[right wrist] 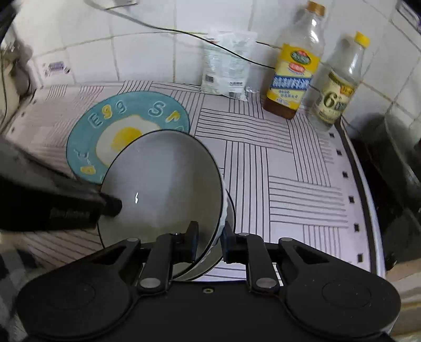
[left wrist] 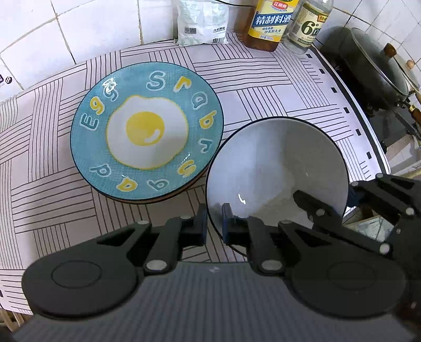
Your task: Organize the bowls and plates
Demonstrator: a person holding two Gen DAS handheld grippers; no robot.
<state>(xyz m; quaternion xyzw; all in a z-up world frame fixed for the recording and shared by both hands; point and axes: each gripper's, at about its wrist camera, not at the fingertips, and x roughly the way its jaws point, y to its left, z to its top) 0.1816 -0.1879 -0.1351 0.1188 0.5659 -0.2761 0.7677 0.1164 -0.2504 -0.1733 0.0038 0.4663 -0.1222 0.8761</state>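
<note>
A blue plate (left wrist: 147,131) with a fried-egg picture tops a small stack of plates on the striped counter mat; it also shows in the right wrist view (right wrist: 86,136). A white bowl (left wrist: 276,171) with a dark rim is held to the right of the plates. My left gripper (left wrist: 214,223) is shut on the bowl's near-left rim. My right gripper (right wrist: 209,236) is shut on the bowl (right wrist: 163,184) at its right rim. A second bowl's rim shows just beneath it in the right wrist view. Each gripper appears in the other's view.
A white bag (left wrist: 201,22), a yellow-labelled bottle (left wrist: 271,23) and a clear bottle (left wrist: 307,26) stand against the tiled wall. A dark wok with a glass lid (left wrist: 379,68) sits on the stove right of the mat's edge (left wrist: 350,110).
</note>
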